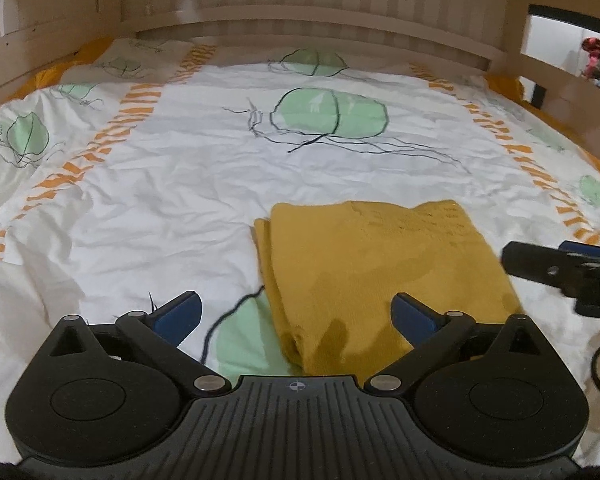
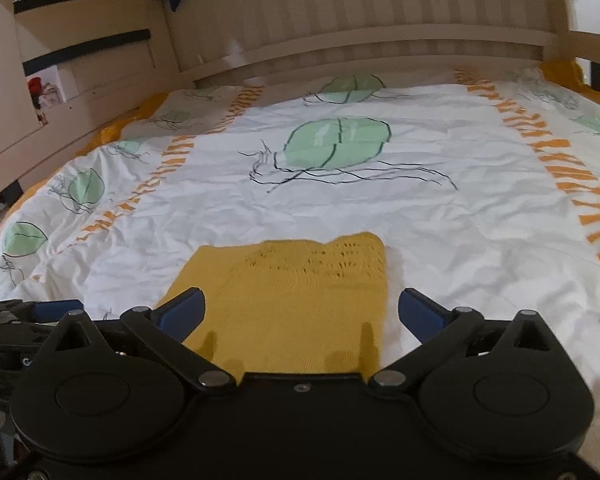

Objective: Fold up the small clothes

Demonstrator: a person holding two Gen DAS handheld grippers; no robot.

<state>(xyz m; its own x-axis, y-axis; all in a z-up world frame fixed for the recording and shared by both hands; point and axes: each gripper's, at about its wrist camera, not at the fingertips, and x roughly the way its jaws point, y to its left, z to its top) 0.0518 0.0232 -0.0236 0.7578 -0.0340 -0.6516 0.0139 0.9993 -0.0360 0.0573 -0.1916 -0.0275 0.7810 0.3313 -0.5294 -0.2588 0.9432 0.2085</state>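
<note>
Both tools, left tool (image 1: 296,316) and right tool (image 2: 300,314), gape empty over the folded yellow garment (image 1: 372,276); wide bare bedcover (image 1: 180,184) beyond its edges.

The left black plastic two-finger gripper (image 1: 296,312) carries blue pads, silver pivot screws and a ribbed housing with a small crosshair mark. The right black plastic two-finger gripper (image 2: 302,312) shows matching blue pads and round side discs.

Bed (image 1: 180,184), patterned duvet, folded mustard garment (image 1: 380,272)
</note>
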